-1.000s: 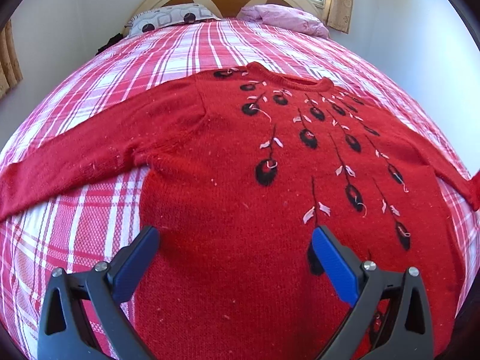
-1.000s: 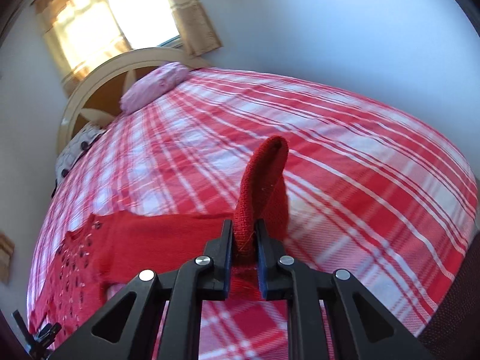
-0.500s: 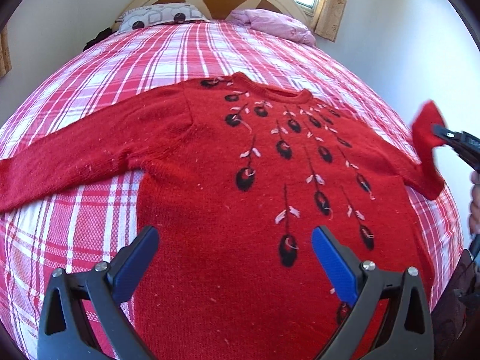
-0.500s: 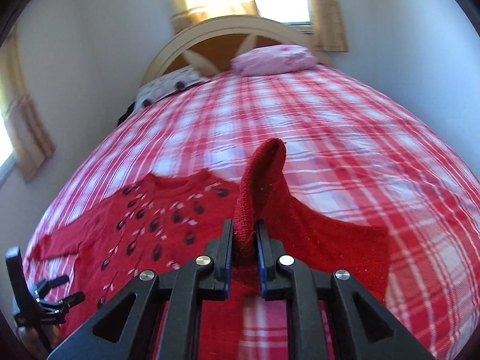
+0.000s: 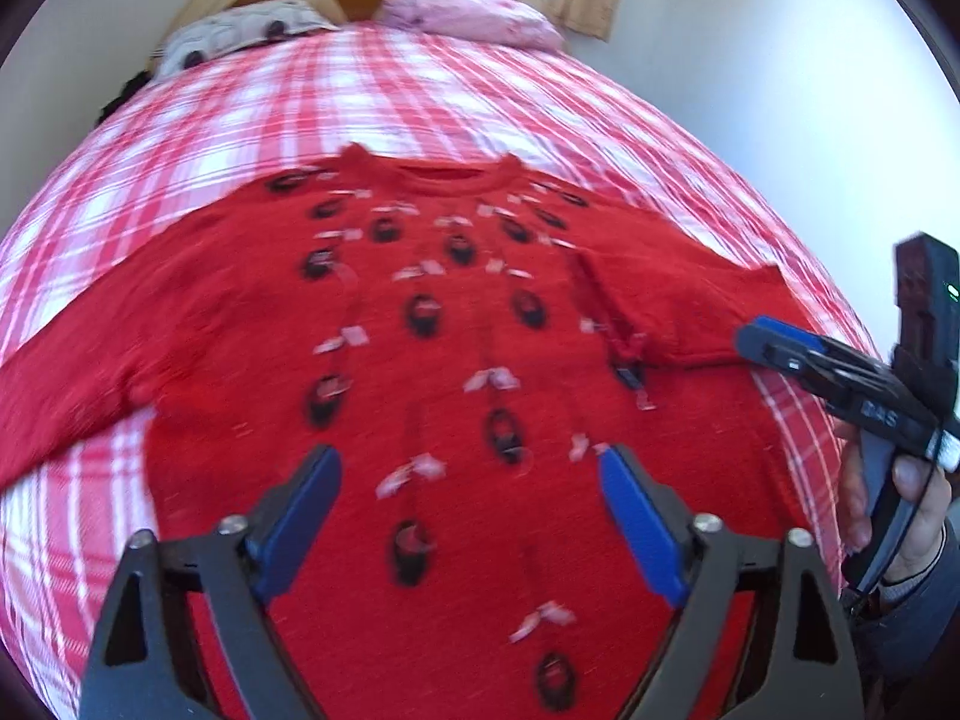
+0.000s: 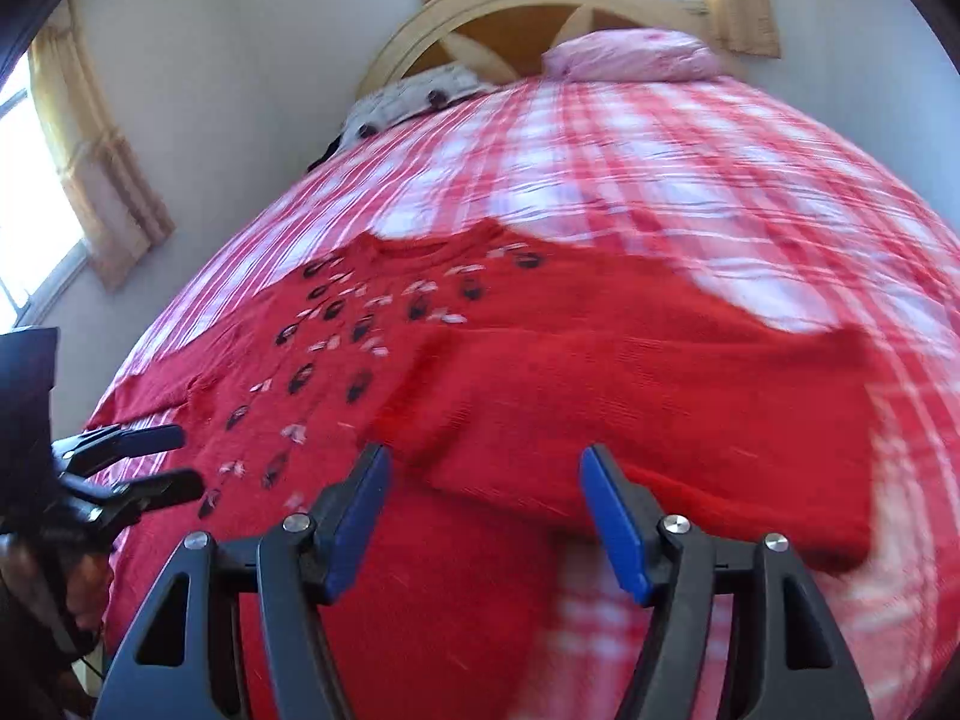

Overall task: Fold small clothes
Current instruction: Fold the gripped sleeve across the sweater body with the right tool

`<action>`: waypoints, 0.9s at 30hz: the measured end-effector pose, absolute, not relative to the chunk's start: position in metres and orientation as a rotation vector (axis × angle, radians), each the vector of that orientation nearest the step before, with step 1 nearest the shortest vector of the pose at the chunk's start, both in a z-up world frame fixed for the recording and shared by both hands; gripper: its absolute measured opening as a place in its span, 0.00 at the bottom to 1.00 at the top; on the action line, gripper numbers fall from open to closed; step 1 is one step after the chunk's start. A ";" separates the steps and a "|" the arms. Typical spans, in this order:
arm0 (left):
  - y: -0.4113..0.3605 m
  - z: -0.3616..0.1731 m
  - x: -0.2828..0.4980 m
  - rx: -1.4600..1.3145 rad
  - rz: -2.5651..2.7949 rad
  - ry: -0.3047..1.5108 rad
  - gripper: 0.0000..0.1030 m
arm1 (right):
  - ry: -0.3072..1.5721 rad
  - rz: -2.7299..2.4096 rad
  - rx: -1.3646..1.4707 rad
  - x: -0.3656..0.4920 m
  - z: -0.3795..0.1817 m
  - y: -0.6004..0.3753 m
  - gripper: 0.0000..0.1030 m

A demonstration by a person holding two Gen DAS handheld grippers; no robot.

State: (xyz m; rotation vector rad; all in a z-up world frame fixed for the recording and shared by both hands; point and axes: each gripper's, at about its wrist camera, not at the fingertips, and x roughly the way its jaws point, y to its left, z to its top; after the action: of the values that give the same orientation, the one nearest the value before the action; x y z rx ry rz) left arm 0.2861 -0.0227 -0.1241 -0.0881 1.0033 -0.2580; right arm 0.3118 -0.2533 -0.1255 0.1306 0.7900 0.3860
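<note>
Right wrist view shows the right gripper (image 6: 483, 516) with fingers (image 6: 612, 516) opening and nothing between them; the folded-in sleeve (image 6: 660, 408) lies just ahead, long axis crosswise to them. Left gripper (image 5: 465, 525) hovers with fingers closing from a wide spread, empty, over the hem region of the red sweater (image 5: 420, 360). The sweater lies face up on the bed (image 5: 420, 90), its other sleeve (image 5: 72, 372) outstretched, nearer the left hand.

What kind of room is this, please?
Most likely a bedroom: a bed with a checked cover, two pillows against a curved headboard, and a curtained window.
</note>
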 end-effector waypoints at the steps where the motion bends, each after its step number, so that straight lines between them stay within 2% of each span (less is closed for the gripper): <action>1: -0.029 -0.124 0.290 -0.082 -0.271 1.011 0.78 | 0.766 0.359 0.142 0.304 -0.126 -0.267 0.65; 3: -0.051 -0.125 0.302 -0.051 -0.299 1.031 0.73 | 0.725 0.315 0.154 0.293 -0.128 -0.285 0.65; 8: -0.089 -0.131 0.333 -0.055 -0.351 1.081 0.70 | 0.654 0.286 0.180 0.276 -0.132 -0.311 0.65; 9: -0.096 -0.134 0.341 -0.047 -0.350 1.091 0.67 | 0.650 0.289 0.181 0.276 -0.131 -0.312 0.65; 11: -0.104 -0.139 0.353 -0.039 -0.341 1.110 0.55 | 0.635 0.298 0.171 0.274 -0.132 -0.312 0.65; 20: -0.130 -0.149 0.380 -0.077 -0.353 1.135 0.52 | 0.562 0.294 0.099 0.257 -0.131 -0.299 0.65; 21: -0.129 -0.148 0.380 -0.080 -0.354 1.128 0.48 | 0.549 0.292 0.092 0.256 -0.130 -0.298 0.65; 23: -0.126 -0.146 0.380 -0.088 -0.351 1.120 0.16 | 0.530 0.289 0.084 0.253 -0.128 -0.296 0.65; 25: -0.116 -0.143 0.381 -0.149 -0.378 1.111 0.09 | 0.522 0.287 0.078 0.252 -0.128 -0.296 0.65; 27: -0.109 -0.137 0.380 -0.172 -0.385 1.091 0.07 | 0.522 0.286 0.078 0.252 -0.129 -0.296 0.65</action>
State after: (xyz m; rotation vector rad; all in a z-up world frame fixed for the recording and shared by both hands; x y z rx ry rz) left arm 0.3802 -0.1086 -0.1370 -0.1720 1.0913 -0.3852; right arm 0.2519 -0.2958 -0.1288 0.0778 0.5219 0.2860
